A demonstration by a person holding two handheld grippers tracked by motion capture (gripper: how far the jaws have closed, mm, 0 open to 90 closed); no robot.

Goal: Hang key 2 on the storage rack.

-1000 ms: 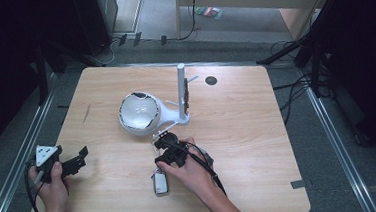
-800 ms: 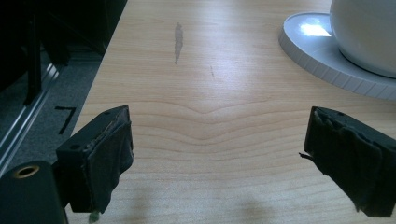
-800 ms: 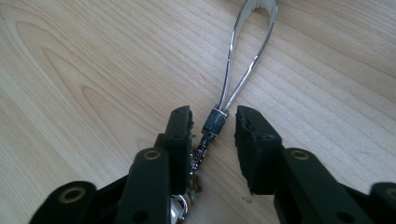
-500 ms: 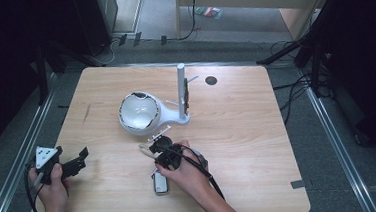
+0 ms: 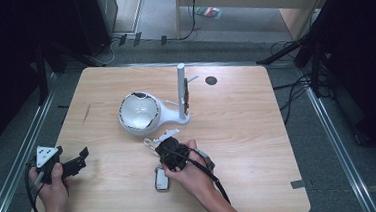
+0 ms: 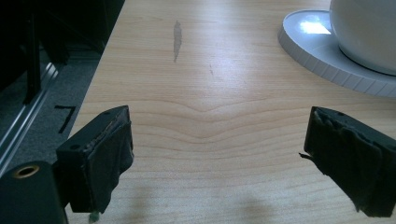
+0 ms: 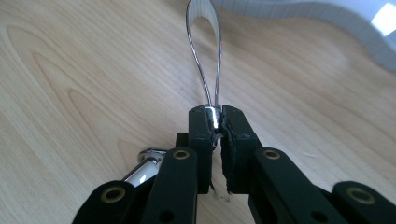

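A thin shiny metal loop (image 7: 204,56) lies low over the wooden table (image 5: 243,132), and my right gripper (image 7: 218,122) is shut on its near end. In the high view that metal loop (image 5: 164,135) sits just in front of a white stand (image 5: 182,94) with a round white bowl (image 5: 137,112), with the right gripper (image 5: 152,144) and the hand behind it. My left gripper (image 5: 82,158) hovers open near the table's left front edge. Nothing is between the left gripper's (image 6: 215,158) pads.
A small silver and white fob (image 5: 161,179) lies under the right hand. A shiny metal piece (image 7: 142,170) shows below the right jaws. The stand's ribbed white base (image 6: 317,51) is ahead and right of the left gripper. A dark round hole (image 5: 211,80) marks the far table.
The right gripper has edged slightly left toward the metal loop and now grips it. The left hand has stayed put.
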